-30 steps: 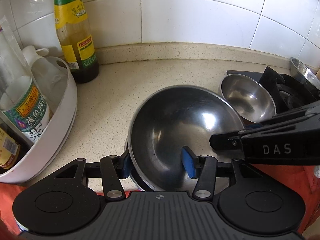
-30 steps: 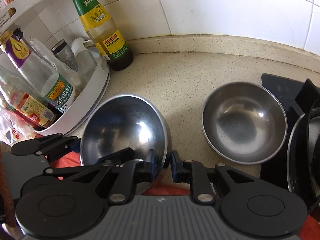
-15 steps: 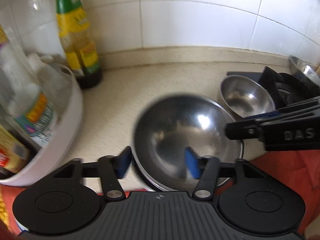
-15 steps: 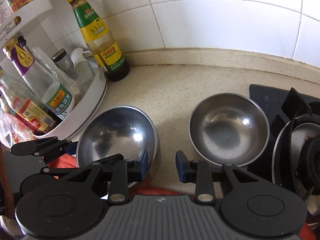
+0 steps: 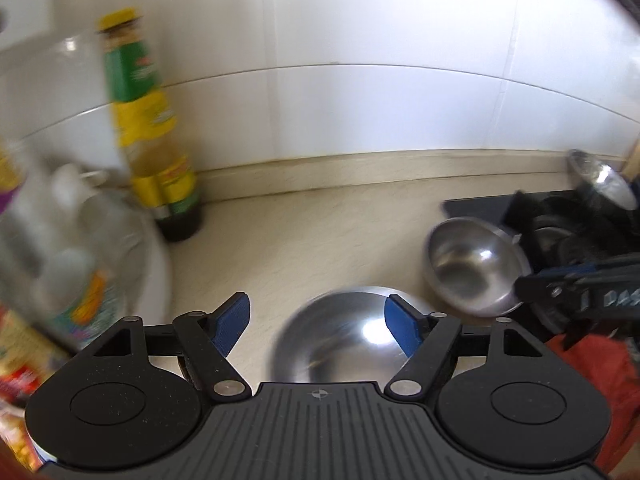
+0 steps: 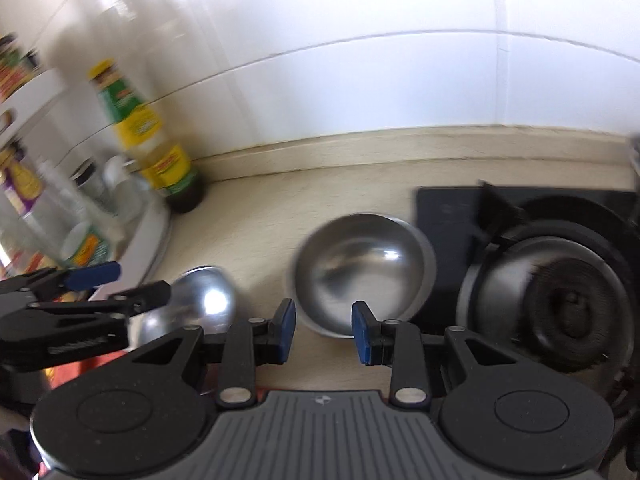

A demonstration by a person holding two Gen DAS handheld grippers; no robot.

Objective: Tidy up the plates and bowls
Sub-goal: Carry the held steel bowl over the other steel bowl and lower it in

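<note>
A large steel bowl [image 5: 340,332] rests on the beige counter, below and between the fingers of my left gripper [image 5: 318,324]. Its jaws are opening and the blue pads touch nothing. The same large bowl [image 6: 196,304] lies left of my right gripper [image 6: 324,334], which is open and narrow, with empty pads. Just beyond its tips sits a smaller steel bowl [image 6: 360,268]. In the left wrist view the smaller bowl [image 5: 472,264] lies to the right, with the right gripper [image 5: 532,292] at its near edge. The left gripper [image 6: 128,284] hangs over the large bowl's left side.
A sauce bottle [image 5: 152,140] stands by the tiled wall. A white rack [image 5: 156,268] full of bottles fills the left. A black gas stove [image 6: 560,300] with a steel burner ring lies right, another steel vessel [image 5: 600,176] behind it. Red cloth [image 5: 592,360] shows at lower right.
Both grippers have let go of the large bowl's rim and opened. The left one rose and pulled back. The right one moved right, to in front of the smaller bowl.
</note>
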